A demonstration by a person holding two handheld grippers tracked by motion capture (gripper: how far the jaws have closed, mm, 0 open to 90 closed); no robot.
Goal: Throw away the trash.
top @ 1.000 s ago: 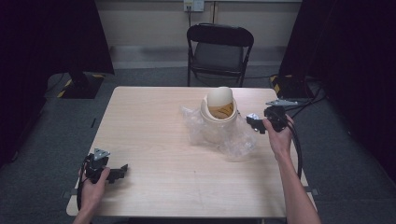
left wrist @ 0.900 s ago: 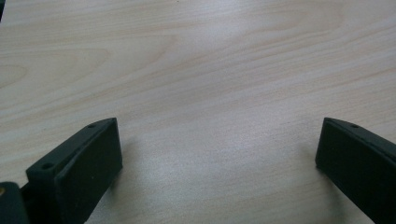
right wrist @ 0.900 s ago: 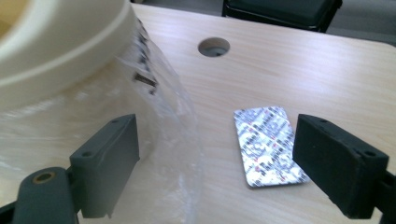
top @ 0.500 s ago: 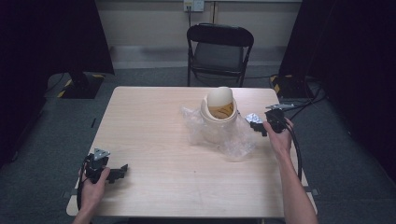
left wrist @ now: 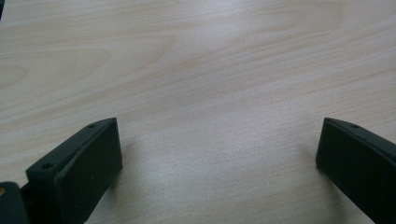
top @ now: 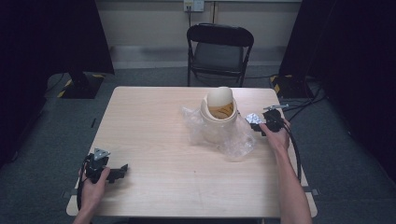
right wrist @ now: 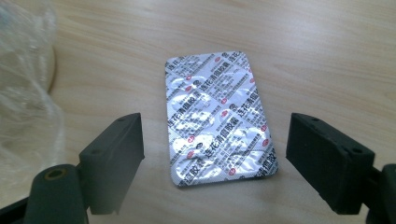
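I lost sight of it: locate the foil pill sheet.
The pill sheet lies flat on the table, between the right gripper's open jaws, right of the bin.

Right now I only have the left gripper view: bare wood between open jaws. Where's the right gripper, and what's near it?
Observer: The right gripper is at the table's right side, open, jaws either side of a foil blister pack lying flat.
Operator: Touching it?
Observer: No, there's a gap on both sides of the pack.
Operator: Anything else on the table?
Observer: A cream bin with a domed swing lid, mid-table, standing on crumpled clear plastic just left of the pack.
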